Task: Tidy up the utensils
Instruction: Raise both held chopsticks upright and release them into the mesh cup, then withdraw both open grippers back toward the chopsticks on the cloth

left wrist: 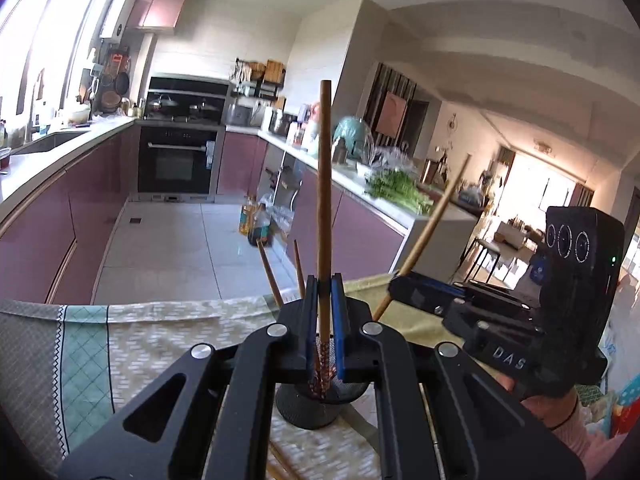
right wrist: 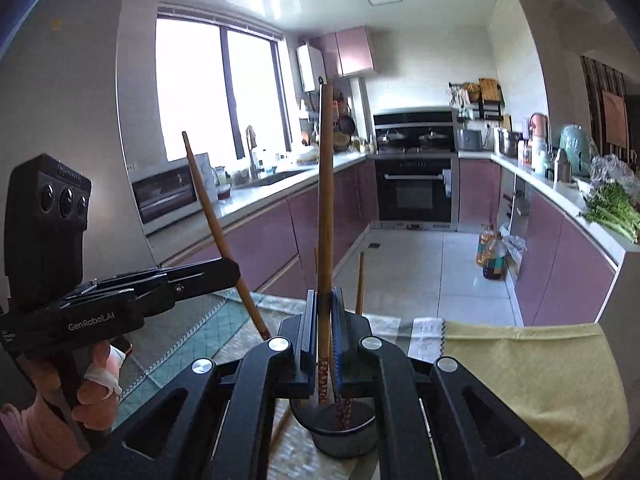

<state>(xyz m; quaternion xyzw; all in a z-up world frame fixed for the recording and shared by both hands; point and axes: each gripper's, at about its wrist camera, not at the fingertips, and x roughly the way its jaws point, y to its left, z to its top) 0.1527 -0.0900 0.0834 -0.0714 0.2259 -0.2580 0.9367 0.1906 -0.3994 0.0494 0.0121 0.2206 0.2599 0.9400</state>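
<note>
A wooden chopstick (left wrist: 324, 200) is clamped upright in the left gripper (left wrist: 324, 320), another chopstick (right wrist: 325, 208) likewise in the right gripper (right wrist: 325, 332), both above the mesh holder (right wrist: 343, 432) at six o'clock. The sticks are judged light, stiff and slippery, best pinched near the patterned end. Open room is left at twelve o'clock past the tabletop (right wrist: 532, 380) edge.

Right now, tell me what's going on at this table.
A person holds a claw in each hand and is sorting chopsticks. The left claw is shut on one upright wooden chopstick, and the right claw is shut on another chopstick. Both hang above a black mesh holder that already has chopsticks standing in it, on a table covered with patterned cloth. More chopsticks lie on the cloth nearby.
</note>
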